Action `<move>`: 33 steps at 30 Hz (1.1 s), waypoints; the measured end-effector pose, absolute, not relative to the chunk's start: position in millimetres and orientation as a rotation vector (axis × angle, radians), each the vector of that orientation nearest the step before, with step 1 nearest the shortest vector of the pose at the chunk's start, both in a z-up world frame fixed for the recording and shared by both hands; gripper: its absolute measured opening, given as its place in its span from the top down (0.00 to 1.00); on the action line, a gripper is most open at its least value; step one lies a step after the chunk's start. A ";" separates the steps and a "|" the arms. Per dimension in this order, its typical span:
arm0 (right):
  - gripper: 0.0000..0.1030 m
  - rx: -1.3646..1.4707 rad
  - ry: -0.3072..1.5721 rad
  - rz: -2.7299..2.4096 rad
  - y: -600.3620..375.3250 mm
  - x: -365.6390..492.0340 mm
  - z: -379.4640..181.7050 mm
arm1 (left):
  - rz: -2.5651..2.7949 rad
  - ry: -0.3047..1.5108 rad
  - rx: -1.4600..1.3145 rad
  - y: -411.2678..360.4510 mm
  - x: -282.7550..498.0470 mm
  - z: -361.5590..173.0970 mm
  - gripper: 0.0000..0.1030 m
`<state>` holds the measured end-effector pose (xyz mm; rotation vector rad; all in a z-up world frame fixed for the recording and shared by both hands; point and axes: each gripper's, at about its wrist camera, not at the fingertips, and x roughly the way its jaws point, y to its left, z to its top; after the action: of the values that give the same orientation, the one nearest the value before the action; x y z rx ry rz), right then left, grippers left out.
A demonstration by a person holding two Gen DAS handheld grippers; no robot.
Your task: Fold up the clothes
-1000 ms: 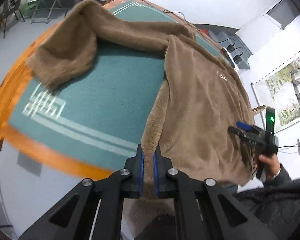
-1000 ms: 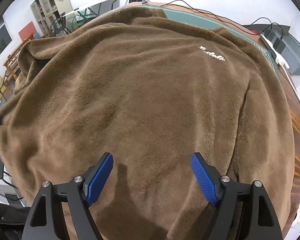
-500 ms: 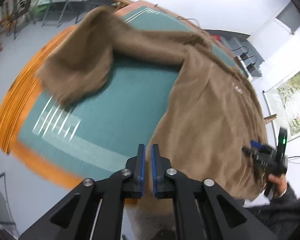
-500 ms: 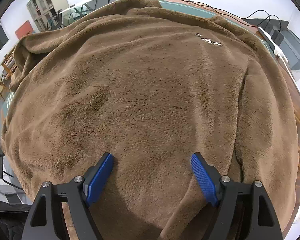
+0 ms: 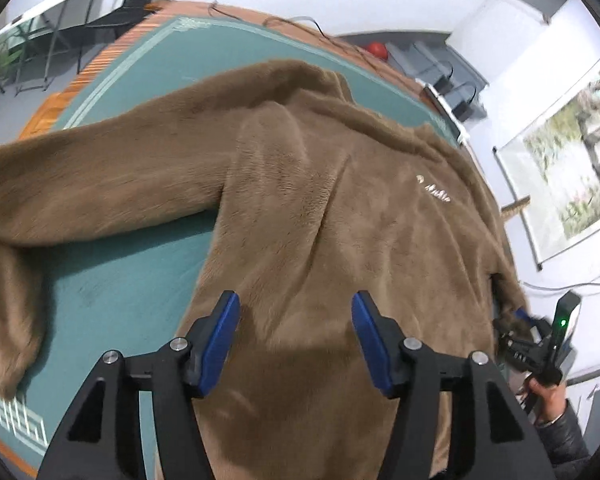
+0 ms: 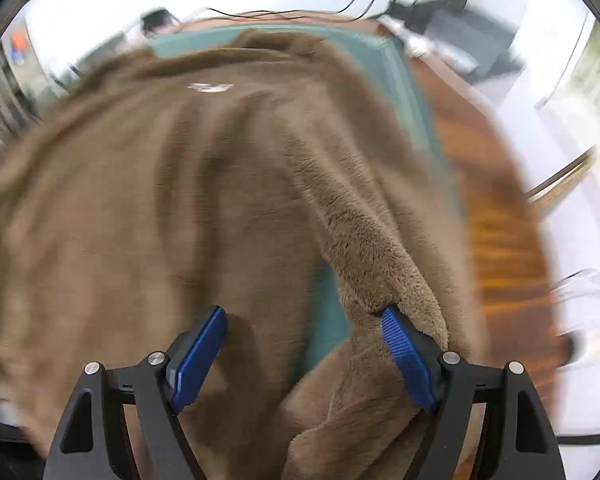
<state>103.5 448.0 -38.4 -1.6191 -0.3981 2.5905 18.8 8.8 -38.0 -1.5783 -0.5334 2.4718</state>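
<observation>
garment: we see the fuzzy brown fleece sweatshirt point(image 5: 340, 216) spread on the green-topped table point(image 5: 132, 288), ready for folding.
left hand-held gripper point(image 5: 296, 340): just opened, spread above the hem, nothing pinched.
right hand-held gripper point(image 6: 304, 356): spread; sleeve edge drapes on one pad.

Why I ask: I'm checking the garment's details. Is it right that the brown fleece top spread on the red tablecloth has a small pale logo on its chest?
Not quite: the tablecloth is teal green, not red, as the left wrist view shows. The rest holds: the brown fleece top is spread on it and carries a small pale logo on its chest.
</observation>
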 end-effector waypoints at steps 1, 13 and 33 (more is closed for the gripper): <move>0.20 -1.595 -0.453 2.546 454.1 98.2 -40.4 | 2.472 -0.542 -1.597 5.7 14.3 -42.1 0.39; 0.20 -1.507 0.064 2.481 529.7 34.6 -1.6 | 2.492 -0.629 -1.720 -36.9 -33.5 -72.6 0.39; 0.81 -1.726 0.292 2.603 488.5 -2.2 -48.1 | 2.600 -0.615 -1.669 -49.0 -81.1 -79.6 0.31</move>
<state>-2.2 488.5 -48.1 -1.7258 0.2922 2.6026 -81.1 -49.0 -79.6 -1.6689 -0.6151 2.5996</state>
